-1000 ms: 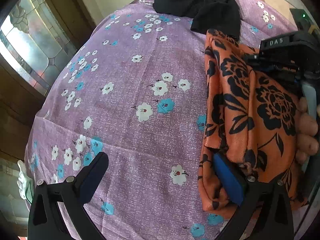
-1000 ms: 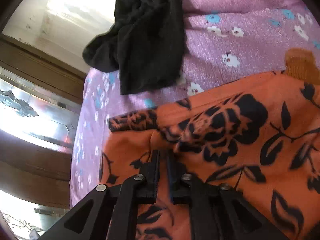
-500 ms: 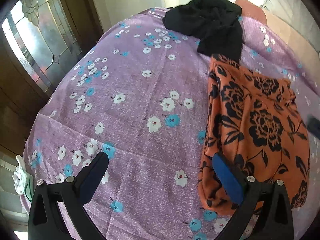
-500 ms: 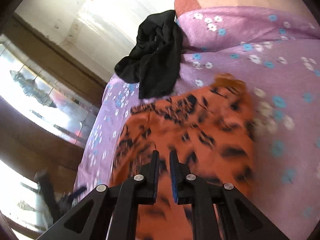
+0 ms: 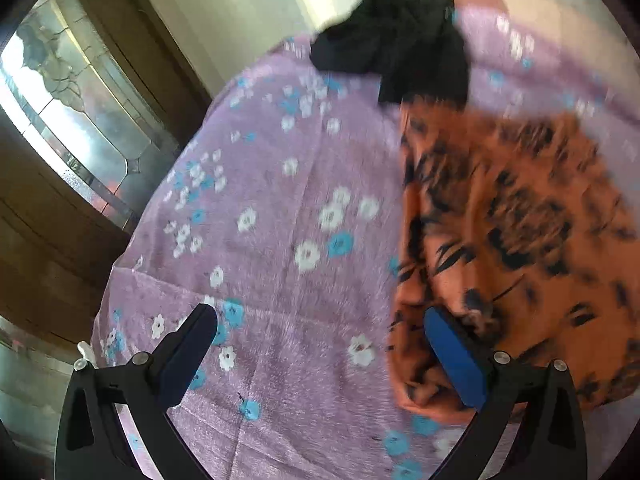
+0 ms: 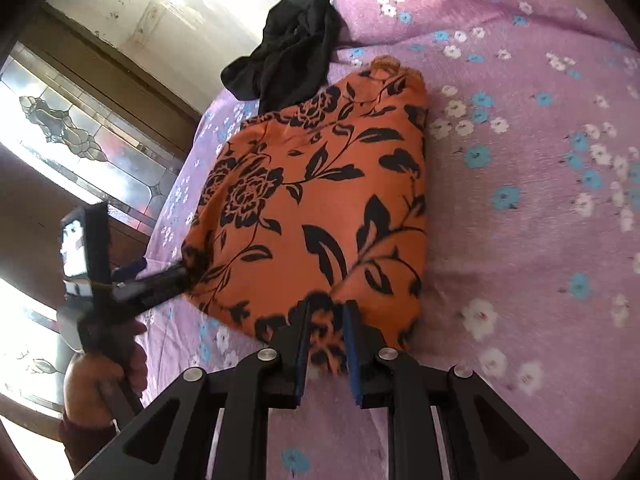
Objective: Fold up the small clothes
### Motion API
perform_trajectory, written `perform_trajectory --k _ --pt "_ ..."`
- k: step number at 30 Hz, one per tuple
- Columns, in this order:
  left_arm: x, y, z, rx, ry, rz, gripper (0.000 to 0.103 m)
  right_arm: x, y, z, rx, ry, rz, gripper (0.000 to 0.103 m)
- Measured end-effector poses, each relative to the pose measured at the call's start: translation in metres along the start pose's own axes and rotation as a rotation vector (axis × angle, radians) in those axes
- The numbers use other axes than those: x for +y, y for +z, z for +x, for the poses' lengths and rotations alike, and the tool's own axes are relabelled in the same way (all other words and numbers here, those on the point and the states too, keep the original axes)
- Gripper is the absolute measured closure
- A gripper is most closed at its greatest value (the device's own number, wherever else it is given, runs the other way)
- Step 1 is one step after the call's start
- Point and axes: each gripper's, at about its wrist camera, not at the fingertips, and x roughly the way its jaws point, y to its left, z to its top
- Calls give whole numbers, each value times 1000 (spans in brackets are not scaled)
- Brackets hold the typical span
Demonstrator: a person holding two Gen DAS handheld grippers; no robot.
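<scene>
An orange garment with black flowers lies folded on the purple flowered bedsheet. It also shows blurred at the right of the left wrist view. My right gripper stands at the garment's near edge with its jaws slightly apart around a bit of that edge. My left gripper is wide open and empty, its right finger at the garment's near left corner. The left gripper also shows in the right wrist view, at the garment's left edge.
A crumpled black garment lies at the far end of the bed, touching the orange one, and shows in the right wrist view. A wooden door with leaded glass stands past the bed's left edge.
My right gripper has pulled back from the garment's middle to its near edge and its jaws have parted a little. The garment now lies flat and folded. My left gripper stays open.
</scene>
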Motion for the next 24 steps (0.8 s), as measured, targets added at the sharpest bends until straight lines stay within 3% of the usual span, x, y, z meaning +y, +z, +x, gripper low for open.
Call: perform_trajectory --k 3,5,6,8,10,11,16,21,24 --pt "-1 3 -19 -64 -67 -42 0 -1 -7 -16 -79 72 21 82" --pt "-9 2 -19 -65 -136 -29 0 -4 -9 -6 -60 74 39 82" --pt "-18 -1 -14 -43 -152 2 0 -12 -11 13 -7 60 77 82" --pt "-35 -8 5 17 -132 80 0 -22 -15 42 78 80 146 81" --pt "-49 -17 25 67 -97 149 0 -27 -13 45 76 127 202 81" --pt "-47 -18 26 43 -114 131 0 -26 -10 46 88 125 205 81" --pt "-31 -11 31 93 -198 44 0 -19 4 31 60 146 175 81" --pt "-27 -4 6 -12 -188 53 0 -12 15 18 -34 133 141 80" --pt "-31 -6 5 -10 -200 57 0 -18 16 32 15 106 176 81"
